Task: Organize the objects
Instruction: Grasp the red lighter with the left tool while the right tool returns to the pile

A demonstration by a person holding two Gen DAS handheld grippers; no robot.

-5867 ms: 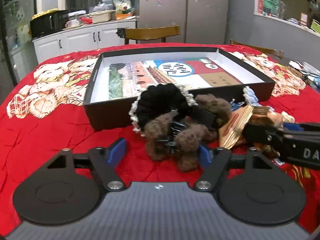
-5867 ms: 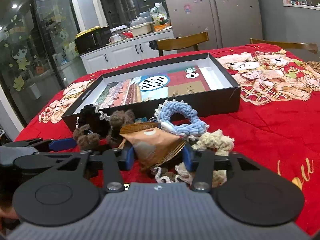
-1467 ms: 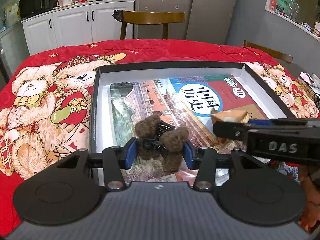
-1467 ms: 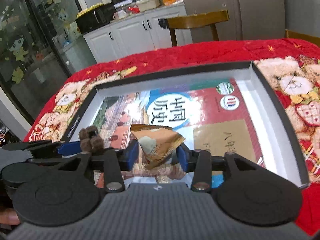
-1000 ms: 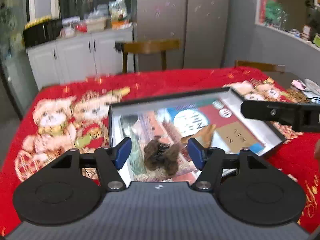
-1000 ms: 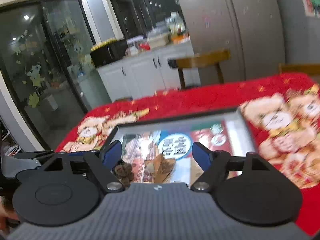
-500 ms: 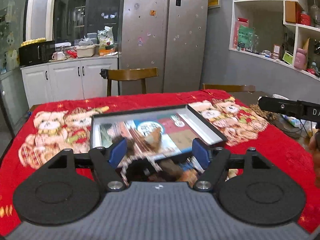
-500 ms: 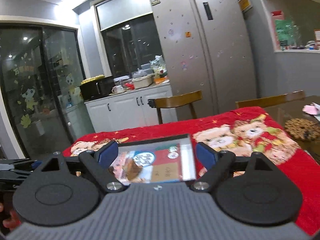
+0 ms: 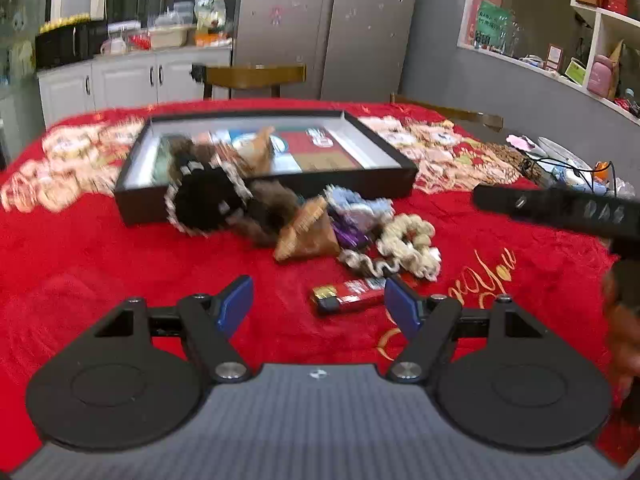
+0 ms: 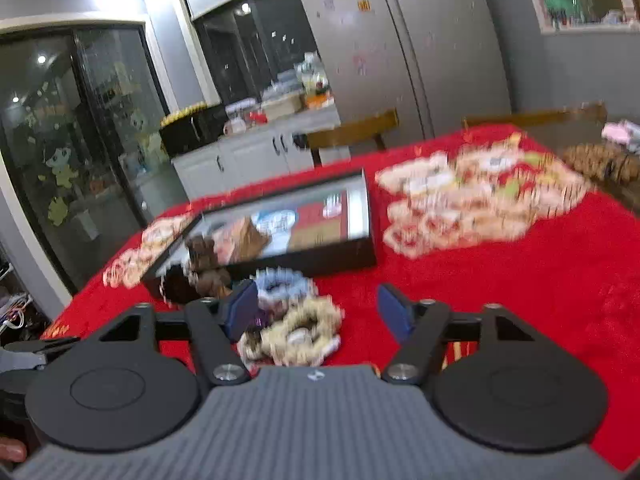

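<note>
Lying in a loose pile (image 9: 320, 220) on the red-covered desk (image 9: 100, 256), just in front of the black tray (image 9: 132, 204), are 1 black scrunchie (image 9: 208, 200), 1 blue scrunchie (image 9: 356, 208), 1 cream scrunchie (image 9: 408, 240) and 1 brown packet (image 9: 308, 232). A red lighter (image 9: 348, 298) lies apart, nearer. Inside the tray: 1 packet (image 10: 244, 240), 1 furry clip (image 10: 200, 250), both blurred. Left gripper (image 9: 318, 304): fingers apart, empty. Right gripper (image 10: 316, 312): fingers apart, just closing, clamping nothing.

Plush red cloth (image 9: 120, 264), glossy plastic lighter (image 9: 347, 299), fuzzy cream scrunchie (image 9: 408, 240), matt black box (image 9: 256, 196).
</note>
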